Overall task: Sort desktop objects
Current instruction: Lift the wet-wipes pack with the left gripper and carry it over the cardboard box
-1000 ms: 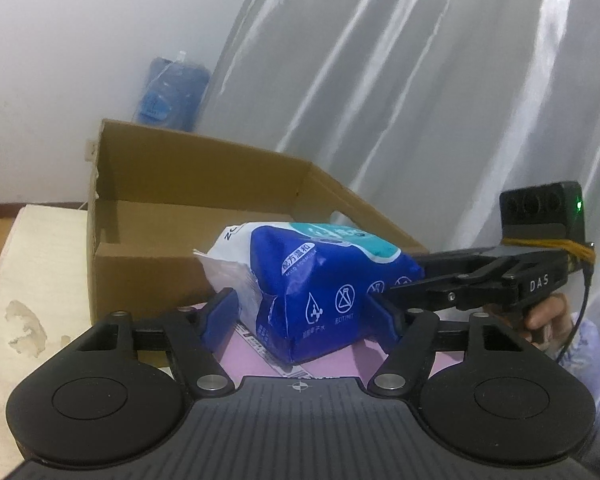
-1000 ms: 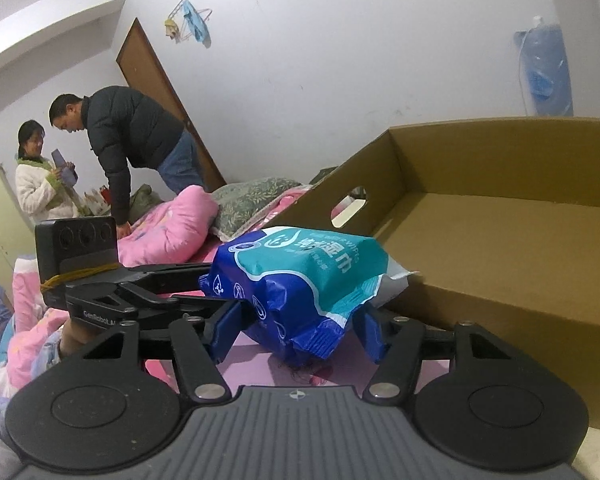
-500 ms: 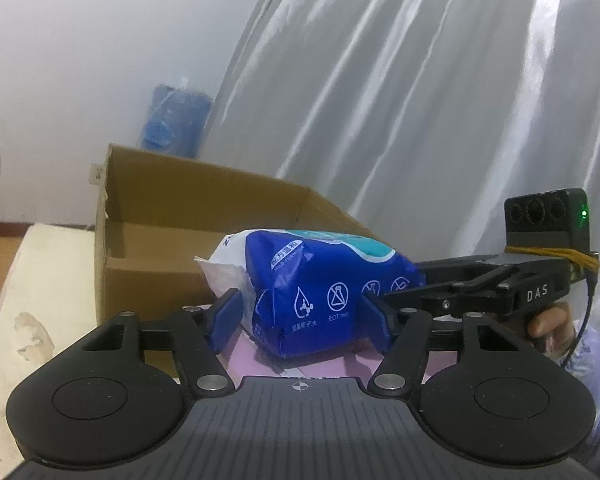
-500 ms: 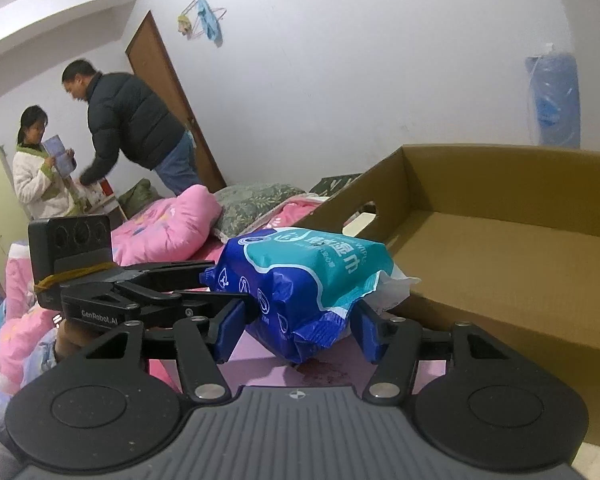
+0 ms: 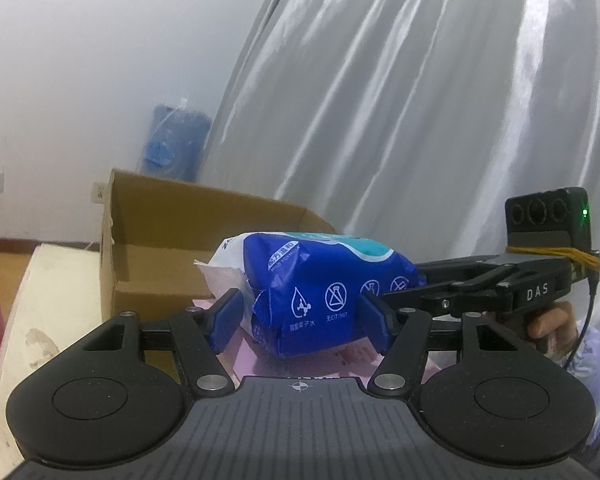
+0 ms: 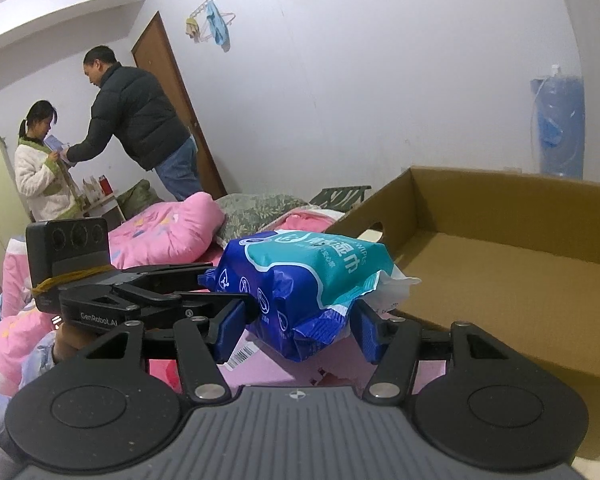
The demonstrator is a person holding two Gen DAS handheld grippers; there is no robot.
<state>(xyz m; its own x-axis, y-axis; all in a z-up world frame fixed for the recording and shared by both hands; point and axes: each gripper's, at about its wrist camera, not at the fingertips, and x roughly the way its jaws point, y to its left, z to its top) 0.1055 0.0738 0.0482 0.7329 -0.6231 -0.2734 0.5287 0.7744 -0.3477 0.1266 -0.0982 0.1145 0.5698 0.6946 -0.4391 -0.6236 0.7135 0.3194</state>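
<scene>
Both tongs, left tongs (image 5: 300, 314) and right tongs (image 6: 296, 326), narrowed, gripping wipes pack (image 5: 320, 280); cardboard box (image 6: 500, 256) at 1 o'clock, empty; nothing sorted.

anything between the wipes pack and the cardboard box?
Nothing visible: in the right wrist view the wipes pack has its white end overlapping the cardboard box wall.

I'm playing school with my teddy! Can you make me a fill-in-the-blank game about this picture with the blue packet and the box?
1. The wet wipes pack is mostly ____ in colour.
2. The box is made of ____.
3. The pack sits between the blue fingers of both the left gripper and the ____ gripper.
4. The blanket on the bed is ____.

Missing words: blue; cardboard; right; pink
</scene>
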